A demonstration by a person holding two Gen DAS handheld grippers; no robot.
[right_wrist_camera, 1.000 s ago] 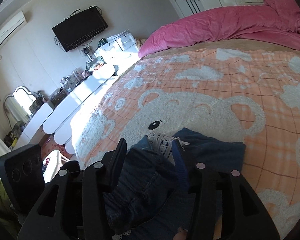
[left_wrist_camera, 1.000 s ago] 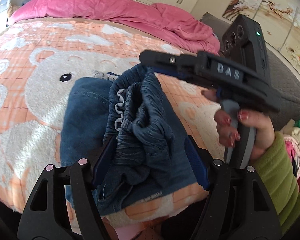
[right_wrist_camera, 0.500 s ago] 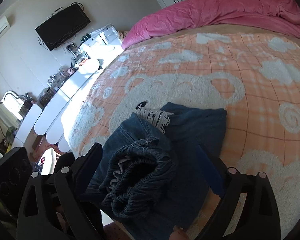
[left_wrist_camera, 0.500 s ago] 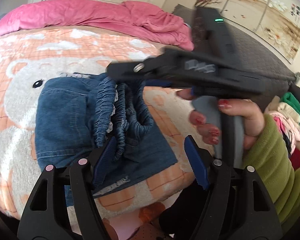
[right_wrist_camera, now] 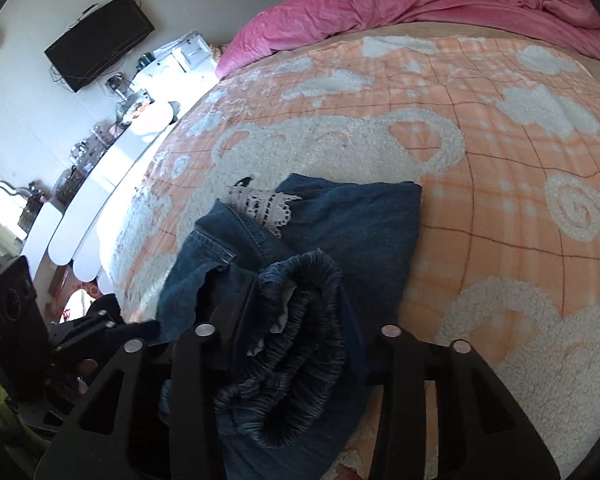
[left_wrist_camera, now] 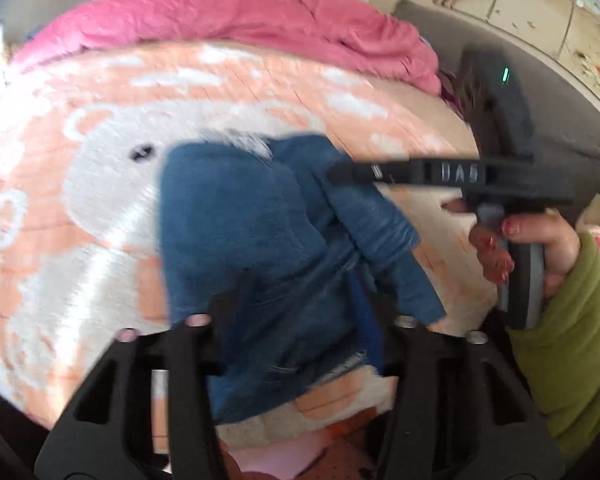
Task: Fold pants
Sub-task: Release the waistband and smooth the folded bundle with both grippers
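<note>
Peach fleece bear-print blanket (right_wrist_camera: 500, 168) covers the bed. Narrowed jaws of the right gripper (right_wrist_camera: 296, 320), just closed inward, are clamped on the gathered waistband of the folded blue denim pants (right_wrist_camera: 360, 224). Left gripper (left_wrist_camera: 296, 304) pads are blurred among denim; their grip cannot be judged. A green-sleeved hand (left_wrist_camera: 540, 248) is seen gripping the right handle.

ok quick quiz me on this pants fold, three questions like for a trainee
1. True or false: the pants lie on a bare wooden floor.
2. What sits between the fingers of the right gripper? A) a sock B) the elastic waistband C) a pillow
3. What colour is the duvet bunched at the far end of the bed?

Key
1. False: they lie on the bear blanket.
2. B: its jaws have just been closing, with the waistband bunched between them.
3. Pink.
</note>
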